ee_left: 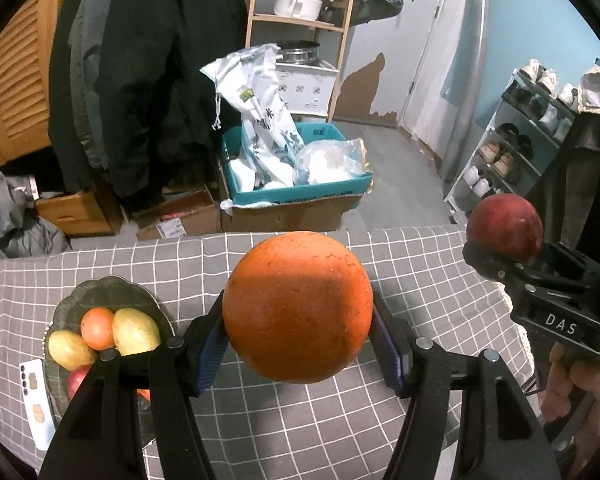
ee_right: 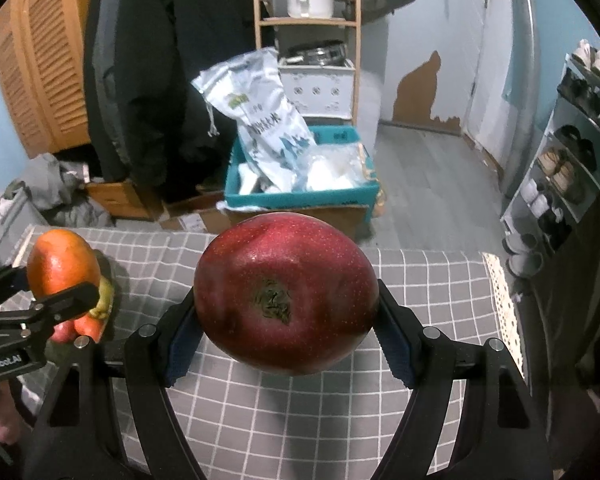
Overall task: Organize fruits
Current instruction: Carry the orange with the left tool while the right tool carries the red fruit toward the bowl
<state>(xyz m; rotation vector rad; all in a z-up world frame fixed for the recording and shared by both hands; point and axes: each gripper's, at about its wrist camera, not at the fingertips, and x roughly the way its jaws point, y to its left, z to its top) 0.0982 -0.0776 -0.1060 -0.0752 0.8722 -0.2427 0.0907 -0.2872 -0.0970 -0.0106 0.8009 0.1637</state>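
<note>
orange (ee_left: pixel 297 307) | clamped in left hand-held gripper (ee_left: pixel 298 344) | apple (ee_right: pixel 286 294) | clamped in right hand-held gripper (ee_right: pixel 288 336)

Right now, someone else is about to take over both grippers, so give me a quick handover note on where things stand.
Left gripper: shut on the orange, held above the checked tablecloth.
Right gripper: shut on the red apple, also held in the air over the cloth.
Plate: on the left side of the table, already holding two yellow mangoes, a smaller orange fruit and something red, partly hidden.
Done: several fruits are on the plate, and the last two are picked up.
Left: probably set the orange and the red apple down with the others, then release.
</note>
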